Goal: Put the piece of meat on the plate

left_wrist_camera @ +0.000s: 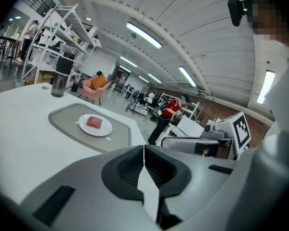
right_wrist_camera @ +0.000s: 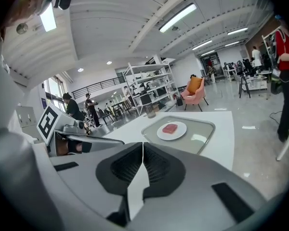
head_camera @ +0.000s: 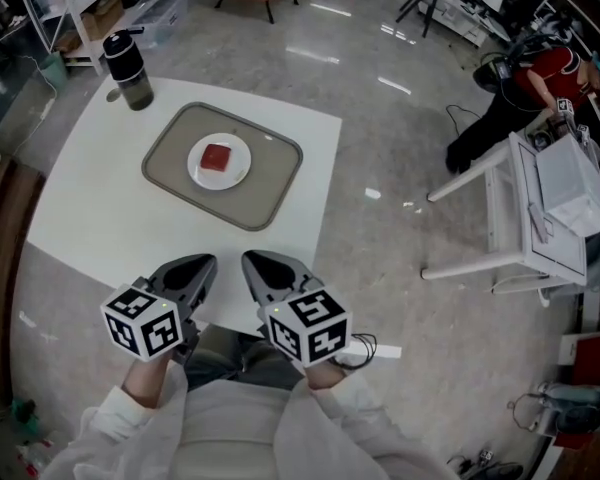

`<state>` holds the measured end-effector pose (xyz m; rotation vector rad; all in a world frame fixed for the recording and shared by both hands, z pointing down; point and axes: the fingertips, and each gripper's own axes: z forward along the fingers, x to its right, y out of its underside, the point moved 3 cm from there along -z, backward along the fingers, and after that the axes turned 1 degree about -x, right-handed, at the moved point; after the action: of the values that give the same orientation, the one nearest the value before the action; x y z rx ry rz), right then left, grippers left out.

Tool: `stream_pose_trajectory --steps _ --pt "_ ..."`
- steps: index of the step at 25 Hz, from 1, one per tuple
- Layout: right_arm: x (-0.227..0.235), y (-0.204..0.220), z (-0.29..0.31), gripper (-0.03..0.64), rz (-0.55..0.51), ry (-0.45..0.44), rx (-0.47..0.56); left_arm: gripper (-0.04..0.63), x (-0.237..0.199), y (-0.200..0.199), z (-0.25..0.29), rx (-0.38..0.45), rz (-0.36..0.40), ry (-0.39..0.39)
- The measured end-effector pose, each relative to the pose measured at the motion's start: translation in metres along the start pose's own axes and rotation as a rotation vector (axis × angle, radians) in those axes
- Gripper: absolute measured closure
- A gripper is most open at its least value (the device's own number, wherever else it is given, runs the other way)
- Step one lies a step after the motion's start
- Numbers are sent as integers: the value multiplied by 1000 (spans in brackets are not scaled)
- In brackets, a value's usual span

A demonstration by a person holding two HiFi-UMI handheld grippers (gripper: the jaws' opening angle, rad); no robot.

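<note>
The piece of meat (head_camera: 216,156), a red square slab, lies flat in the middle of the round white plate (head_camera: 196,171), well ahead of both hand-held grippers and apart from them. The plate sits on a grey-green tray (head_camera: 271,184) with rounded corners, and the tray rests on the white desk (head_camera: 98,211).

Both hand-held grippers hang over the desk's near edge, close to the person's body, with the tray straight out beyond their tips. The left hand-held gripper (head_camera: 202,266) has its jaws pressed together with nothing between them. The right hand-held gripper (head_camera: 254,262), just beside it, is likewise closed on nothing. Their tips point toward the plate and lean slightly toward each other. Each one's marker cube shows at the side of the other's view.

Beyond the tray, ahead and to the left of the left hand-held gripper, a dark tumbler (head_camera: 128,69) with a black lid stands upright near the desk's far corner. Farther off on that side, a pink armchair (left_wrist_camera: 98,83) stands on the glossy floor (head_camera: 380,168). Far to the right of the right hand-held gripper, a person (head_camera: 540,76) in a red top bends over a white frame.
</note>
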<state>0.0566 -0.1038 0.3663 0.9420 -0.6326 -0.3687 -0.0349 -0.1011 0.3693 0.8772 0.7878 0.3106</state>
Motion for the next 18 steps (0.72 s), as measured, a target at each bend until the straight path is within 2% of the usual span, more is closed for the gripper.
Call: stream_pose_trajectory --steps 7,18 --pt "-8 2 -8 600 13 36 16 581 3 13 -8 -33 -26 20" --pt "-13 -1 -20 601 -10 107 62 581 9 8 -12 -48 22 45"
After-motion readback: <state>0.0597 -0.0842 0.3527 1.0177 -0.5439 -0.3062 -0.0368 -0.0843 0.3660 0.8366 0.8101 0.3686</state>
